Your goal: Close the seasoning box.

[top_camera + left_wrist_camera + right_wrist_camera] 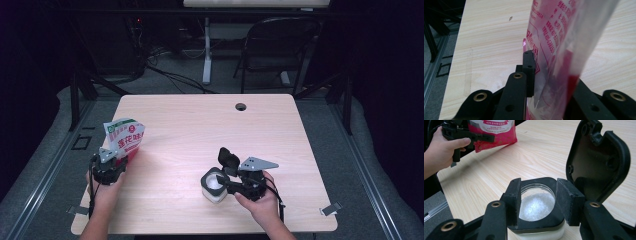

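Pink-printed bag (pixel 125 138) stands upright, pinched in the left gripper (pixel 111 164) over the table's left edge. Right gripper (pixel 231 176) stands part-open around the lidded jar (pixel 214 186), right of centre, so tipping the floppy bag could scatter granules.

The pouch (pixel 564 50) hides the left gripper's far jaw, and its small print seems unreadable.

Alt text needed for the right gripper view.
The right gripper straddles an open jar of white crystals, its black flip lid raised, on a light wooden table. Farther off, a hand's left gripper holds a red and white pouch.
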